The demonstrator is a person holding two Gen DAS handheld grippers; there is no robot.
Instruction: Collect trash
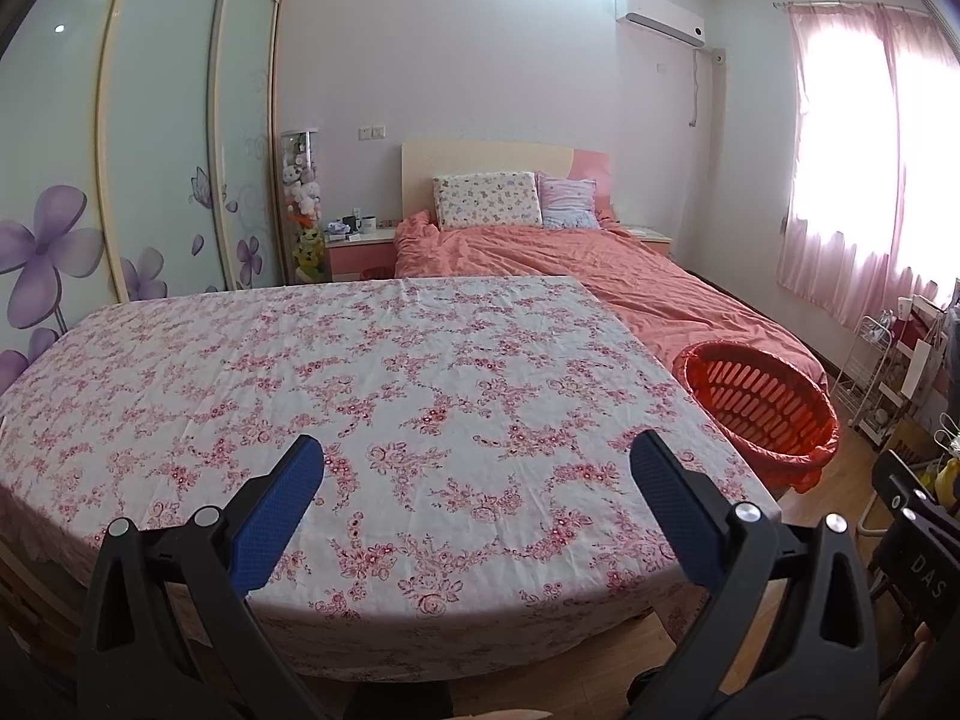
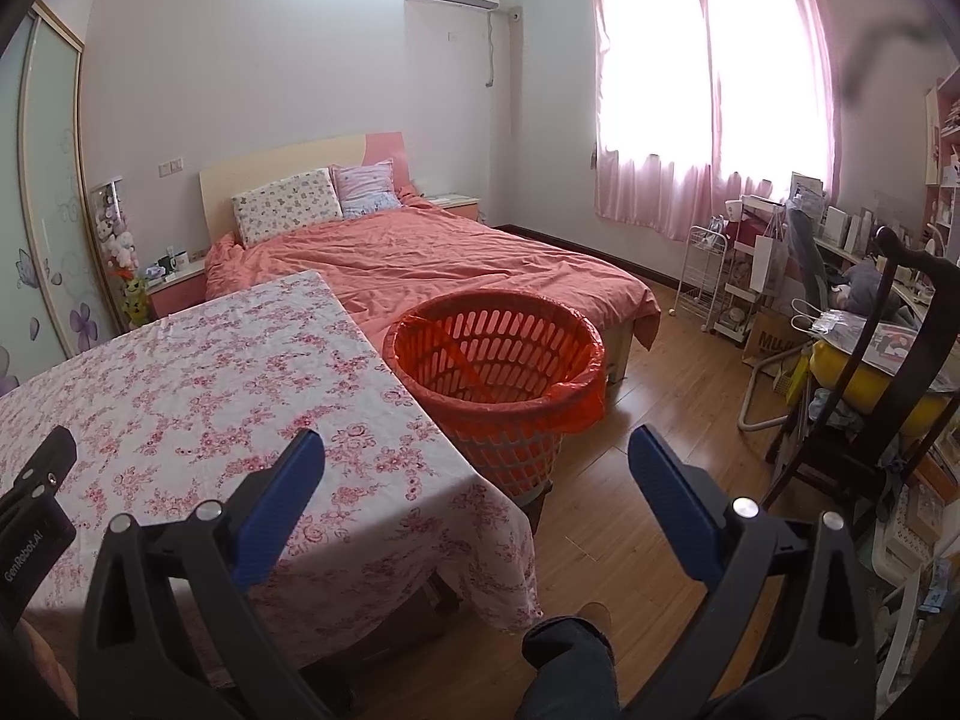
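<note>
A table under a pink floral cloth (image 1: 372, 396) fills the left wrist view; it also shows at the left of the right wrist view (image 2: 198, 396). I see no trash on the cloth. A round basket lined with a red bag (image 2: 492, 360) stands on the floor at the table's right corner; it shows in the left wrist view (image 1: 762, 402) too. My left gripper (image 1: 477, 450) is open and empty above the table's near edge. My right gripper (image 2: 477, 450) is open and empty above the table's right corner, short of the basket. The left gripper's body (image 2: 36, 504) shows at the right view's left edge.
A bed with an orange cover (image 2: 432, 252) lies behind the table and basket. A wardrobe with flower doors (image 1: 150, 150) stands left. A white wire rack (image 2: 702, 276), a chair and cluttered shelves (image 2: 870, 360) crowd the right side. The floor is wood (image 2: 612, 480).
</note>
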